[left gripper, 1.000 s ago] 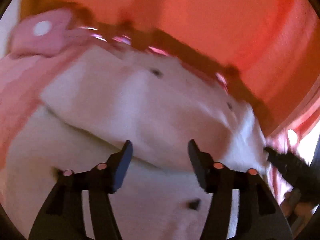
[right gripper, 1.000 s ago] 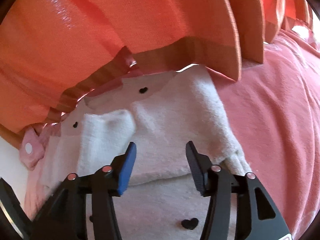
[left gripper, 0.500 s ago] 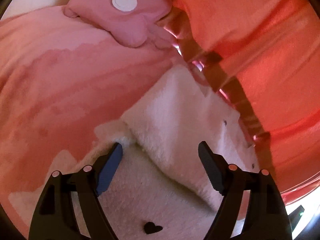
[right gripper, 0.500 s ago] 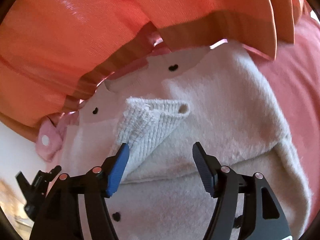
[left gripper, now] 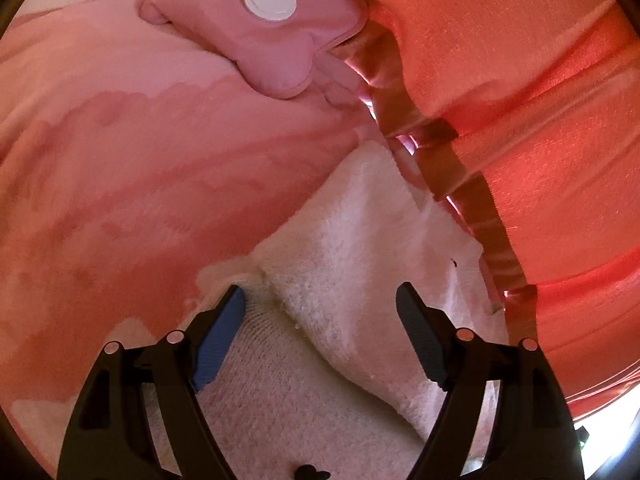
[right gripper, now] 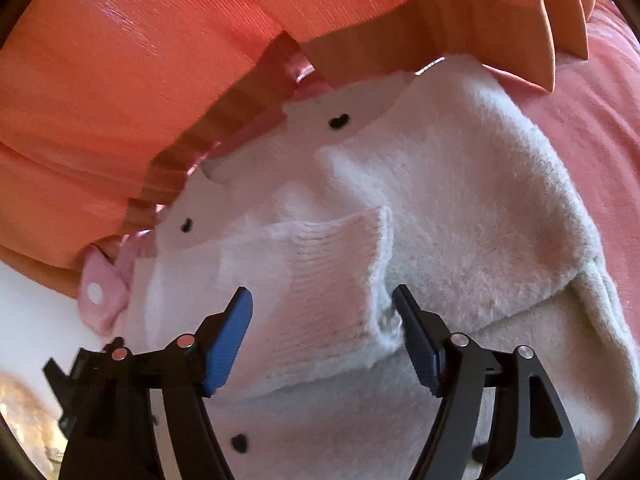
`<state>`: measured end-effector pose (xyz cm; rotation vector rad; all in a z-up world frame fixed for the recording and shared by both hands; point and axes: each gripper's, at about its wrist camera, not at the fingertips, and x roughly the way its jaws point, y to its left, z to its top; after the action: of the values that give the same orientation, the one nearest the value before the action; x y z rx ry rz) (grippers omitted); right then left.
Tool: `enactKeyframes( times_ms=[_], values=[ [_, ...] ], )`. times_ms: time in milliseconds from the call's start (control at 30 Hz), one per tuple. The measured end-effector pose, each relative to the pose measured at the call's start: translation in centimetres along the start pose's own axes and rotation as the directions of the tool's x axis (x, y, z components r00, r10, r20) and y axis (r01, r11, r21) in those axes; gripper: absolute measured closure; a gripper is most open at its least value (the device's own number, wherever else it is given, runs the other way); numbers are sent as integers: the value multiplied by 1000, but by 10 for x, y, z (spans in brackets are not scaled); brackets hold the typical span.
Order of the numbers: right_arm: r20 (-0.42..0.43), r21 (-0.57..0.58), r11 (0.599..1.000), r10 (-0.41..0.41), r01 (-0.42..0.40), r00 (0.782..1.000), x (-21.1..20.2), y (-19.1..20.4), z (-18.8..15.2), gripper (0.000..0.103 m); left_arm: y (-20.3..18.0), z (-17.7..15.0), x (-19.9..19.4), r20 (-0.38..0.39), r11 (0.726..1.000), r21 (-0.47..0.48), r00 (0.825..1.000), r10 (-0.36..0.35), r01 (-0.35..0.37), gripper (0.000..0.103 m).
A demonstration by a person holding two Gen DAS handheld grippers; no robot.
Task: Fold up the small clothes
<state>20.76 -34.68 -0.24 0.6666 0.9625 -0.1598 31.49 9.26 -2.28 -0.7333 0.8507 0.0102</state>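
Observation:
A small white fleece garment (right gripper: pixel 460 208) with little black hearts lies on a pink blanket, one sleeve folded over its body. The sleeve's ribbed cuff (right gripper: pixel 320 280) lies between the fingers of my right gripper (right gripper: pixel 322 320), which is open and empty just above it. In the left wrist view the same garment (left gripper: pixel 352 272) lies below my left gripper (left gripper: pixel 320 320), which is open and empty over the garment's left edge and folded layer. The left gripper also shows at the lower left of the right wrist view (right gripper: pixel 76 384).
The pink blanket (left gripper: pixel 140 152) covers the surface to the left and to the right (right gripper: pixel 592 120). An orange curtain (right gripper: pixel 160 48) with a shiny hem hangs along the far side of the garment. A pink pouch with a white round patch (left gripper: pixel 268 20) lies at the far left.
The right gripper has moved closer to the folded sleeve, and the cuff now lies flatter between its fingers. The left gripper has swung to the garment's left edge and come lower.

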Motion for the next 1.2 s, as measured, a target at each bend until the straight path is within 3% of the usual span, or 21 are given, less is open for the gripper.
enactKeyframes(
  times_ms=[33, 67, 100, 133, 167, 200, 267, 333, 367, 400, 467, 500, 533, 600, 733, 867, 933, 1067, 1133, 1200],
  values=[
    [4, -15, 1000, -12, 12, 1000, 0, 0, 0, 45, 1, -1, 0, 0, 1000, -1, 1000, 5, -5, 33],
    [11, -48, 998, -33, 33, 999, 1, 2, 1, 57, 2, 0, 0, 0, 1000, -2, 1000, 11, -11, 41],
    [16, -73, 996, -47, 48, 999, 1, 4, 1, 83, 3, 0, 0, 0, 1000, -6, 1000, 14, -14, 52],
    [21, -110, 993, -50, 52, 999, 0, 7, 2, 95, 4, 1, 0, -2, 1000, -12, 1000, 12, -12, 62],
    [39, -133, 990, -41, 46, 998, -5, 11, 3, 94, 5, 1, -1, -7, 1000, -23, 1000, 1, -1, 84],
    [91, -153, 988, 5, 9, 996, -21, 19, 6, 94, 6, 1, -1, -10, 999, -33, 1000, -12, 12, 92],
    [199, -240, 967, 135, -85, 971, -61, 41, 10, 94, 6, 3, -9, 22, 999, -37, 999, -29, 30, 96],
    [310, -343, 930, 242, -129, 919, -103, 57, 12, 95, 0, 4, -14, 54, 1000, -3, 998, -15, 15, 96],
    [335, -348, 931, 237, -114, 912, -107, 53, 15, 95, -2, 4, -15, 63, 1000, 10, 998, -9, 8, 96],
    [330, -334, 939, 193, -77, 924, -98, 45, 19, 95, -2, 3, -14, 62, 1000, 24, 998, 0, -1, 96],
    [276, -274, 960, 27, 52, 961, -60, 17, 25, 95, 1, 0, -8, 38, 1000, 16, 999, 0, 0, 96],
    [200, -213, 970, -73, 116, 977, -30, -7, 27, 95, 2, -2, -4, 19, 1000, 14, 1000, 5, -6, 96],
    [149, -155, 980, -105, 128, 983, -16, -23, 27, 95, 2, -4, -2, 9, 1000, 16, 1000, 13, -13, 96],
    [145, -92, 995, -13, 27, 989, -22, -31, 31, 95, 1, -8, 0, 7, 999, 30, 999, 34, -34, 96],
    [279, -248, 968, 93, -22, 956, -65, 2, 36, 95, -4, -9, 1, 15, 996, 58, 998, 61, -62, 96],
    [139, -175, 976, -108, 132, 984, -4, -33, 31, 95, -6, -13, 2, 10, 994, 85, 997, 75, -75, 96],
    [117, -96, 993, -58, 70, 991, -1, -43, 31, 95, -8, -15, 2, 5, 992, 94, 997, 80, -80, 96],
    [237, -213, 977, 59, -7, 970, -43, -12, 38, 95, -8, -13, 3, 1, 992, 95, 996, 84, -84, 96],
    [217, -213, 977, 14, 33, 976, -29, -20, 40, 95, -9, -14, 4, 6, 989, 114, 996, 92, -93, 95],
    [104, -147, 986, -64, 79, 993, 5, -45, 35, 94, -13, -16, 2, 9, 986, 131, 995, 101, -101, 95]
  ],
)
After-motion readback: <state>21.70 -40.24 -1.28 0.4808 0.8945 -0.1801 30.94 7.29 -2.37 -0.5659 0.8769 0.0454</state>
